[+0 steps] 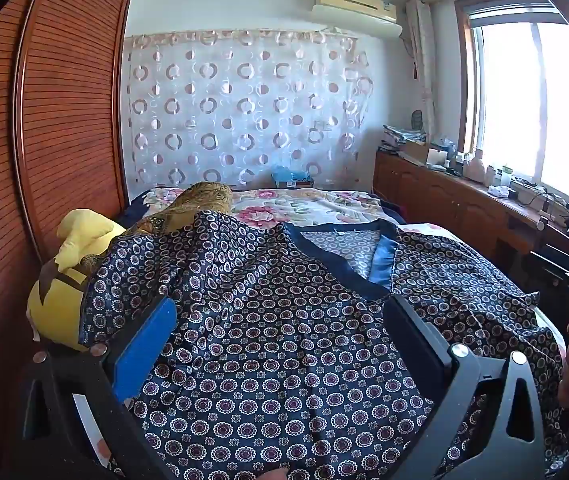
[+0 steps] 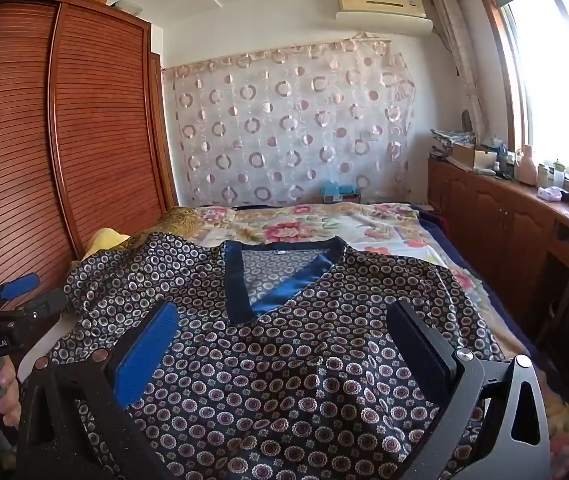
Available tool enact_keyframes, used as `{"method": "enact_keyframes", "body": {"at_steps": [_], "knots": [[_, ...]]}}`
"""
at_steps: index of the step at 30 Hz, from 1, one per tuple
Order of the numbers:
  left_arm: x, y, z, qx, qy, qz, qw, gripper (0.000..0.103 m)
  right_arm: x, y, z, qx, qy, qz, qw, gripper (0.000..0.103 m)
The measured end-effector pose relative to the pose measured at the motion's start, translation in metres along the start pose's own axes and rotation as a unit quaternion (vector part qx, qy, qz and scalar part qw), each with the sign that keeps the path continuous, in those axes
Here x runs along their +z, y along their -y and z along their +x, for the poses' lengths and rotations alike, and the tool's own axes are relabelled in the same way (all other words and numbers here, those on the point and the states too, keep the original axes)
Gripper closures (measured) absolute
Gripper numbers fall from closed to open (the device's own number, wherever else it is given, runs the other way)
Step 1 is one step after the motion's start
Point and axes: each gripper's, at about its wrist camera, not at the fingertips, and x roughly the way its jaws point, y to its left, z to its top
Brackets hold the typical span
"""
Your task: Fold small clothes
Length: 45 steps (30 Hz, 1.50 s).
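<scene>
- My left wrist camera sat low and close over the patterned garment (image 1: pixel 284 340), looking forward between the spread fingers of the left tool (image 1: pixel 284 320) toward the circle-print curtain (image 1: pixel 244 108) at the far end of the bed (image 1: pixel 316 204).
- It tilted slightly down; the wardrobe (image 1: pixel 64 120) filled its left edge and the window (image 1: pixel 536 96) its right.
- My right wrist camera looked the same way from just to the right, between the fingers of the right tool (image 2: pixel 280 336), also close over the cloth.
- Both views shared the garment's blue V-neck, bed, curtain, wardrobe, window and air conditioner (image 1: pixel 356 4).
- The right view caught the left tool at its left edge; the left view caught the right tool's handle at its right edge.
</scene>
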Motion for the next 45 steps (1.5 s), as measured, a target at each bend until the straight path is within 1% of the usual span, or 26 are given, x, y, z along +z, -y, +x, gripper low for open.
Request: {"method": "enact_keyframes", "body": {"at_steps": [3, 9, 10, 18, 20, 45], "knots": [[-0.001, 0.0, -0.001, -0.004, 0.005, -0.002, 1.0, 0.0, 0.0, 0.0, 0.0, 0.002, -0.001, 0.002, 1.0, 0.0], [0.0, 0.001, -0.001, 0.001, 0.007, 0.0, 1.0, 0.0, 0.001, -0.002, 0.0, 0.004, 0.0, 0.006, 1.0, 0.0], [-0.001, 0.001, -0.001, 0.002, 0.008, 0.0, 1.0, 0.0, -0.003, 0.004, -0.003, 0.004, 0.006, 0.009, 1.0, 0.0], [0.0, 0.0, -0.006, 0.002, 0.015, 0.002, 0.9999, 0.0, -0.003, -0.003, -0.007, 0.006, 0.004, 0.011, 1.0, 0.0], [0.0, 0.0, -0.006, 0.002, 0.016, 0.002, 0.9999, 0.0, -0.001, 0.001, 0.0, 0.007, 0.001, 0.013, 1.0, 0.0], [0.006, 0.003, -0.017, 0.003, 0.024, 0.007, 0.9997, 0.0, -0.002, -0.002, 0.003, 0.006, 0.001, 0.016, 1.0, 0.0]]}}
